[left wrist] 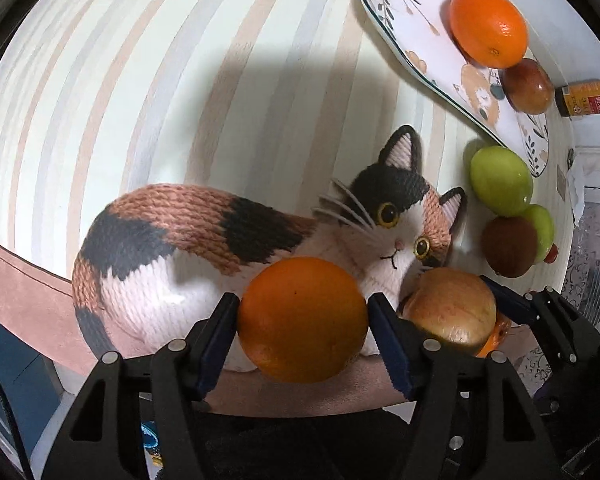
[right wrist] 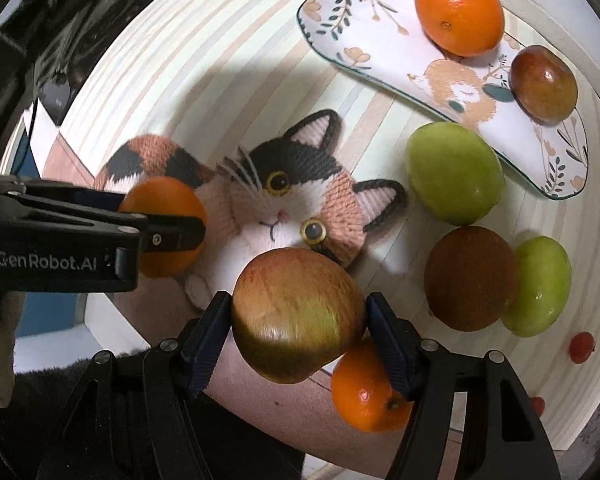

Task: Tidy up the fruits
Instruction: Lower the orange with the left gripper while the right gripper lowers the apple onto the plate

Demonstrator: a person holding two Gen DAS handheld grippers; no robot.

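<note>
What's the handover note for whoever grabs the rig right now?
Left gripper: shut on an orange, above the cat mat.
Right gripper: shut on an apple; a second orange lies under it.
Done: the plate holds an orange and a reddish fruit.
Left: both held fruits, the orange on the mat, two green fruits, brown fruit and the small red one beside the plate.

Striped cream-and-tan tablecloth (left wrist: pixel 140 80); calico knitted-look cat print (right wrist: pixel 292 200); white floral plate (right wrist: pixel 380 32); 2 green fruits (right wrist: pixel 454 172); brown kiwi (right wrist: pixel 470 278).
</note>
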